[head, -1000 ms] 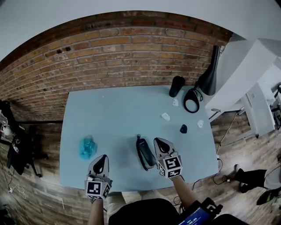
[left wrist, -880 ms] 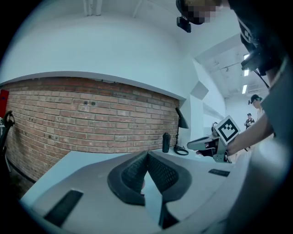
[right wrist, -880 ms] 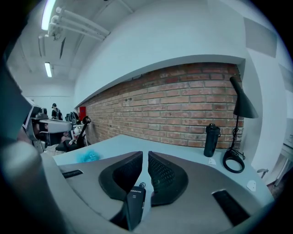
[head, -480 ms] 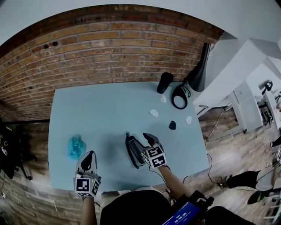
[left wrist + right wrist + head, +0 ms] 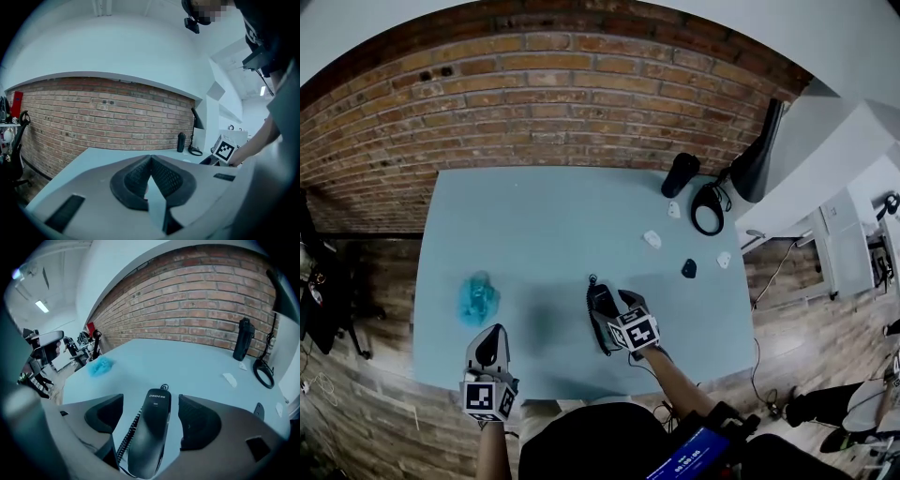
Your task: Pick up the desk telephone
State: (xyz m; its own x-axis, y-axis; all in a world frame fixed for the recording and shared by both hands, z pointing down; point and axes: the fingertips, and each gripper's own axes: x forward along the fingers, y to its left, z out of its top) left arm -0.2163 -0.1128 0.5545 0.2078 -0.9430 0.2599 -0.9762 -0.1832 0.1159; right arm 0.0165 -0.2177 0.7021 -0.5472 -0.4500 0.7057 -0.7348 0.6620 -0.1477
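Only its own view shows the right gripper [image 5: 151,414] opening with the desk telephone [image 5: 152,446] untouched between its jaws; the left gripper [image 5: 151,161] is pressed together.

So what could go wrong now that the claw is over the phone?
The right claw is opening, its pads either side of the phone but not touching it. The phone's shell looks smooth and rounded, so it might slip or twist as the pads close. The coiled cord lies along one pad; it could get pinched, or snag and tug on the lift.
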